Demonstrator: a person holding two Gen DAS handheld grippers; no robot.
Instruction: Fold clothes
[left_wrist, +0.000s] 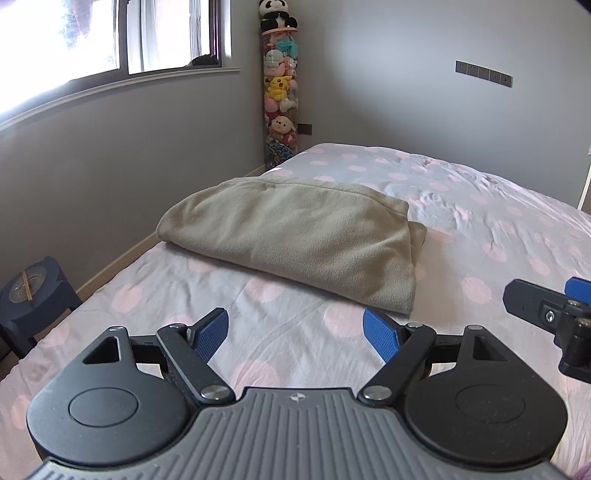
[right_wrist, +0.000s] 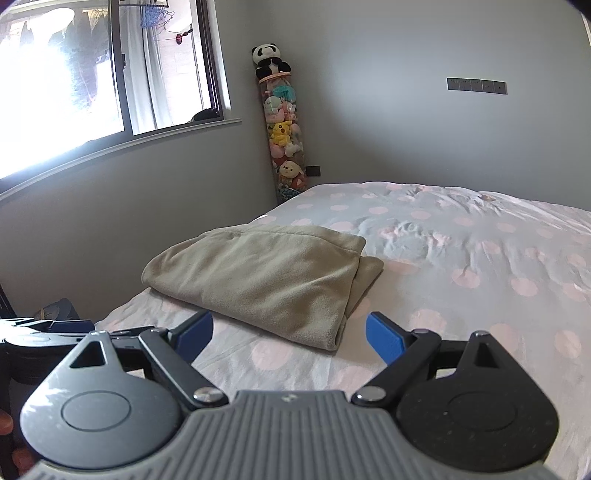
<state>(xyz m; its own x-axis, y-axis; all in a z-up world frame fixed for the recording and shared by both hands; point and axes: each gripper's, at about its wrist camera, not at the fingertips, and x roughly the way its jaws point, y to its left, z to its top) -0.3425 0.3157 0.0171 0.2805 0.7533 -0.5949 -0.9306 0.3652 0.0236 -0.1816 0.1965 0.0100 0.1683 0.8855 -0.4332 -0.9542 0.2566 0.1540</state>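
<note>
A beige fleece garment (left_wrist: 295, 236) lies folded in a neat rectangle on the bed (left_wrist: 480, 229), near its left edge. It also shows in the right wrist view (right_wrist: 266, 280). My left gripper (left_wrist: 295, 334) is open and empty, held above the sheet just short of the garment's near edge. My right gripper (right_wrist: 290, 332) is open and empty, also just short of the garment's near right corner. The right gripper's finger shows at the right edge of the left wrist view (left_wrist: 546, 310).
The bed has a grey sheet with pink dots (right_wrist: 480, 266). A dark stool (left_wrist: 33, 299) stands on the floor at the left. A tall tube of plush toys (left_wrist: 279, 92) stands in the far corner. A window (left_wrist: 110, 40) is on the left wall.
</note>
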